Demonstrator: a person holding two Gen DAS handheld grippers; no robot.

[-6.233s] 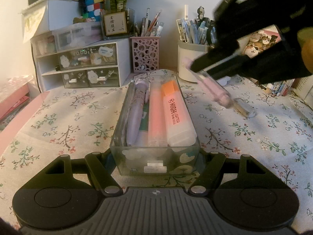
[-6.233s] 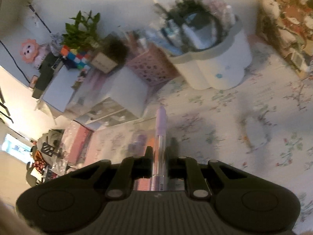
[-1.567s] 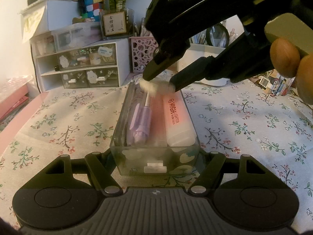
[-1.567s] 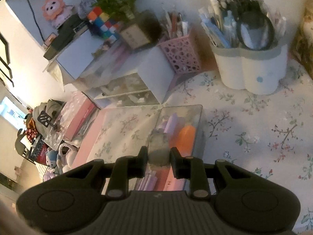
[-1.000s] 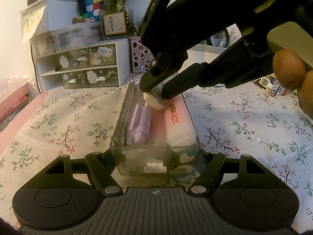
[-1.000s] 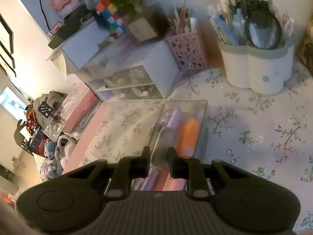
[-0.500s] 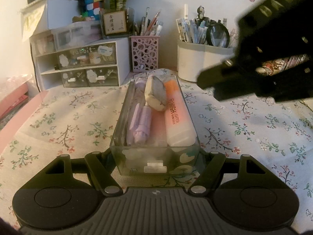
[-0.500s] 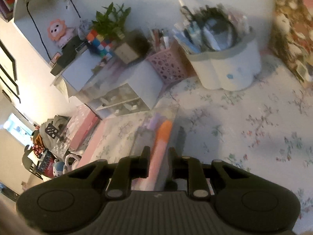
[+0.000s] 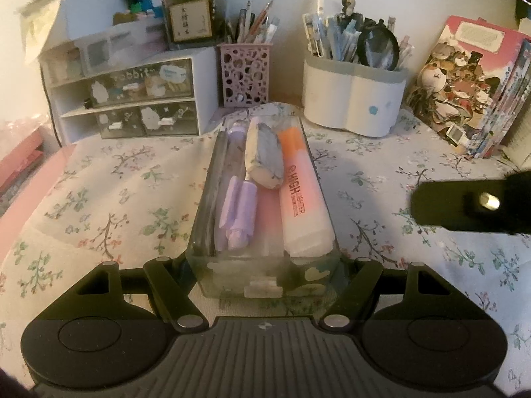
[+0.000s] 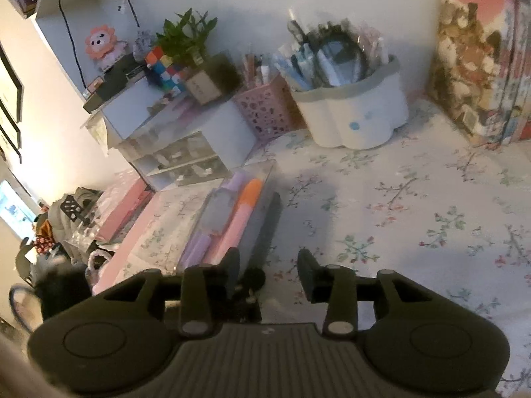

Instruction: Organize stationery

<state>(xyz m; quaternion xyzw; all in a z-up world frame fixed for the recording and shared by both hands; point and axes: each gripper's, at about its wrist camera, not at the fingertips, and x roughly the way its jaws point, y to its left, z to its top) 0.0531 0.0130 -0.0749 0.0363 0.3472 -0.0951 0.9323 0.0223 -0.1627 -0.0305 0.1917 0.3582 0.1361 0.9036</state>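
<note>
- Bracing the box (image 9: 265,265) at its near end, the left gripper (image 9: 264,277) is clamping its jaws on both sides of the clear walls.
- Lying inside the box are a purple pen (image 9: 237,212), a grey-streaked eraser (image 9: 264,156) on top, and an orange highlighter (image 9: 303,199) by the right wall.
- Hanging right of the box, the right gripper (image 10: 268,272) is spreading its jaws, carrying nothing.
- Filling seems finished, since no loose item is showing on the cloth (image 9: 415,225); next the box likely needs carrying toward the drawers (image 9: 132,99) beyond it.
</note>
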